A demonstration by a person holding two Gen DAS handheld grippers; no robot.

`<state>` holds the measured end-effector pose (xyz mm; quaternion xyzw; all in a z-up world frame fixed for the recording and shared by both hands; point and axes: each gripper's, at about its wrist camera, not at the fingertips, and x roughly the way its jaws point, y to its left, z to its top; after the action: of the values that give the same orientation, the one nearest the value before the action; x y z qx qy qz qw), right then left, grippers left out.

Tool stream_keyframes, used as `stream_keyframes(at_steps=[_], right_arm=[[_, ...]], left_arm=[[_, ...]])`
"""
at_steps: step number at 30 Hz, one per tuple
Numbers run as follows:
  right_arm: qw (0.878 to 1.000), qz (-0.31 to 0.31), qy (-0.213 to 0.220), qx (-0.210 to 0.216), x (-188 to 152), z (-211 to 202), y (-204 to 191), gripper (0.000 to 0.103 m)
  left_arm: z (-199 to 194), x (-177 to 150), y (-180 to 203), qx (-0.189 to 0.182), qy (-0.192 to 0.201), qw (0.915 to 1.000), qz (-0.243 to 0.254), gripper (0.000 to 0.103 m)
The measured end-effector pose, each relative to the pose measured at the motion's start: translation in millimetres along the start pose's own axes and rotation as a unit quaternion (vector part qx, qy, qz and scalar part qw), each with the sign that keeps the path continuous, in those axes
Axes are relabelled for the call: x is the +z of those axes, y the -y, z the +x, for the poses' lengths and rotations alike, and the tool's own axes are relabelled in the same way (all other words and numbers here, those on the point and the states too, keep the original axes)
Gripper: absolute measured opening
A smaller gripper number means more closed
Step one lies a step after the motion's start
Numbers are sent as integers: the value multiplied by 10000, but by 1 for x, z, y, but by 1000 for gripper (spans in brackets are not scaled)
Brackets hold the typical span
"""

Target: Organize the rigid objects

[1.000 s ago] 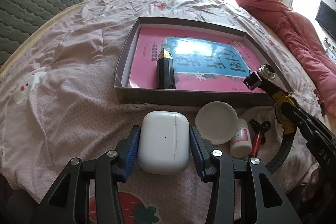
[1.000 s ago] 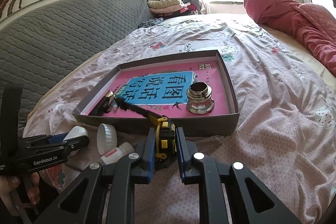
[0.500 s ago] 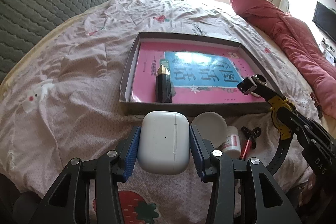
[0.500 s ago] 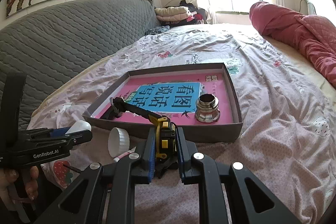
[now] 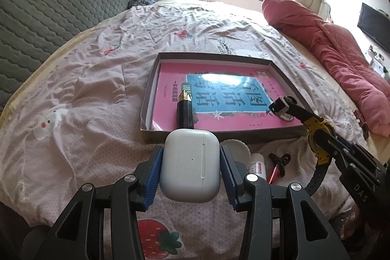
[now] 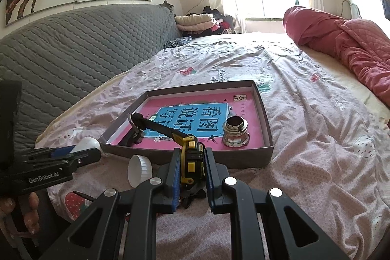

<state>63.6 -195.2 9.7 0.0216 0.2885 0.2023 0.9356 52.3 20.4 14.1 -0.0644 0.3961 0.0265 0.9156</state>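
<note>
Soft bed (image 5: 97,79): left tongs (image 5: 190,169) squeeze the earbud case (image 5: 190,165), right tongs (image 6: 192,167) pinch the watch (image 6: 190,152); its strap could snag the box (image 6: 185,157) wall at 12 o'clock.

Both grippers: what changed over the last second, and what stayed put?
Both hands rose. The left gripper lifted the white earbud case off the bedsheet, and the right gripper raised the black-and-yellow watch. No grip changed. The tray, lipstick, metal ring, white cap and small bottle stayed put.
</note>
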Motion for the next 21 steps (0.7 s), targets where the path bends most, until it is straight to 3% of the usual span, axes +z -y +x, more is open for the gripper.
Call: stream_keyframes(at_steps=[21], right_arm=[[9991, -64, 55, -407, 0, -9, -9, 18]], left_arm=[[-18, 6, -3, -24, 303, 9995, 78, 47]])
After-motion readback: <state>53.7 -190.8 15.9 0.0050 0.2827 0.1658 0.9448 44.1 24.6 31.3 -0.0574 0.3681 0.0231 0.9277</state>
